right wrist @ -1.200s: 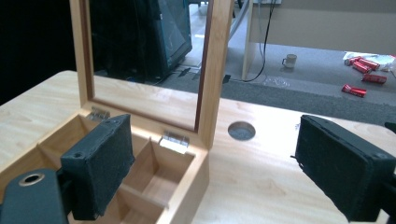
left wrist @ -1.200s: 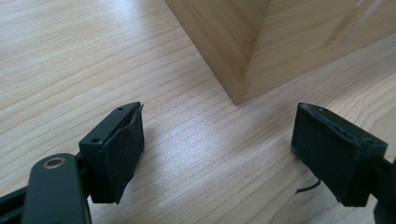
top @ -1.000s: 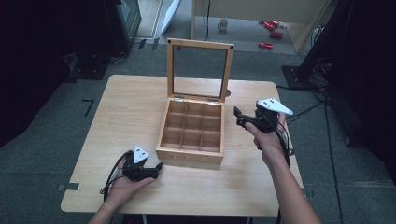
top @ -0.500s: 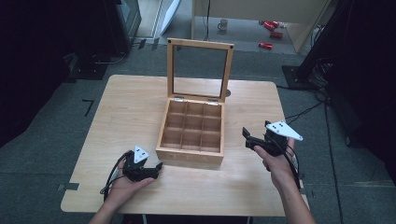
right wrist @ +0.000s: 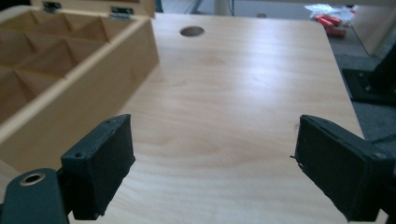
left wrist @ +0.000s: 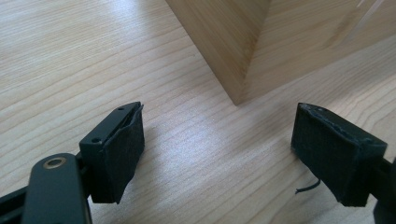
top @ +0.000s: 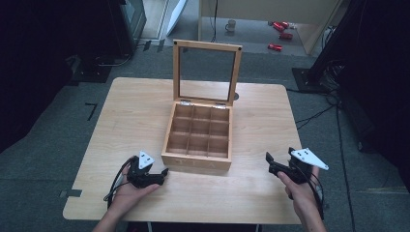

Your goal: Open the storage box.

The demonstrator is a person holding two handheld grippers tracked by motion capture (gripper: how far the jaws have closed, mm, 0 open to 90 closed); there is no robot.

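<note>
Your left gripper point(top: 163, 172) sits low on the bench point(top: 130, 111), near its front edge, jaws released and wide apart, nothing between them. It's just off the front-left corner of the wooden box point(top: 197, 159). In the left gripper view that corner point(left wrist: 239, 88) stands dead ahead between the two pads point(left wrist: 122, 147), close but not touching. The hand point(top: 128, 191) cups the gripper from behind, the forearm comes in from the bottom edge, and the gripper points right toward the box.

The box sits mid-bench, roughly square, so it has no real long axis. Its front wall runs left-right, and its nine open compartments look empty. The glass-paned lid point(top: 208, 72) stands upright on its hinges at the far side, fully open.

Your right gripper point(top: 269, 162) is at the front-right of the bench, clearly apart from the box, jaws also released and wide, holding nothing. In the right gripper view the box's right wall point(right wrist: 84, 102) lies off to the left of the jaws and bare bench point(right wrist: 243, 116) is ahead. The hand point(top: 299, 191) holds it raised and angled up-left, with the grey plate on top.

My guess: the left gripper is the nearer one, and the box lies right of and slightly beyond it. If the lid is next, either hand needs a long reach to the far side, over the compartments.
</note>
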